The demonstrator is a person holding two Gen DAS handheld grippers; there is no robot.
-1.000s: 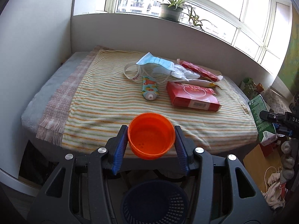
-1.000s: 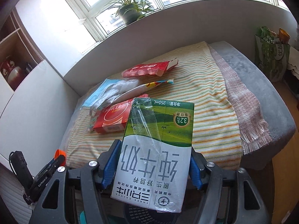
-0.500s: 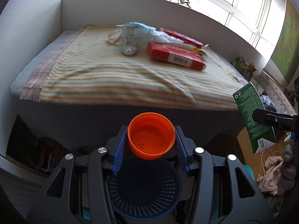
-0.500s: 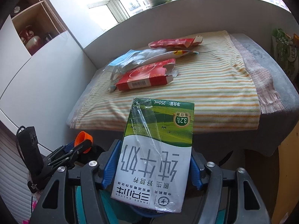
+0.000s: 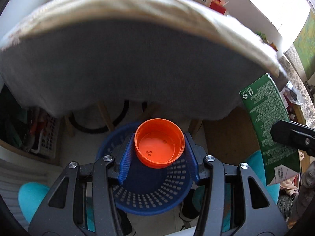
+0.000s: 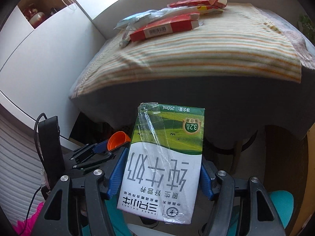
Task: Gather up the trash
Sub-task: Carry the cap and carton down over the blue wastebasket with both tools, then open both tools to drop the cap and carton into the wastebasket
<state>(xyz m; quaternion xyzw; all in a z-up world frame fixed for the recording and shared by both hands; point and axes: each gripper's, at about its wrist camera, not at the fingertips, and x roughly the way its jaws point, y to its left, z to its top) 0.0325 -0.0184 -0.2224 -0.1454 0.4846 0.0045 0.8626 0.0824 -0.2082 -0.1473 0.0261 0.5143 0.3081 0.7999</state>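
The left tongs (image 5: 159, 160) are clamped on an orange cup (image 5: 159, 145), mouth toward the camera, one blue pad on each side of its wall. The cup hangs directly above the blue basket (image 5: 157, 196), which sits on the floor just below it, so a release here would probably land inside. The risk is the round, tapered wall: if the tongs open unevenly, the cup could roll off one pad and tip past the basket's rim toward the near side.

The right tongs (image 6: 163, 177) grip a milk carton (image 6: 165, 157) across its width, printing upside down (a strip of clear film runs down its face). From the left camera the carton (image 5: 269, 129) is seen off to the right of the basket, not over it, so letting go now would likely drop it on the floor beside the basket. It is tall and boxy, and if it enters at a slant it may catch on the rim or knock the light basket over. Both tongs heading for the same opening could also bump each other.

Above and behind the basket, on the striped blanket (image 6: 196, 53), a red box (image 6: 163, 29), a face mask (image 6: 133, 20), a small tube (image 6: 125, 41) and red wrappers (image 6: 196, 2) remain uncollected.
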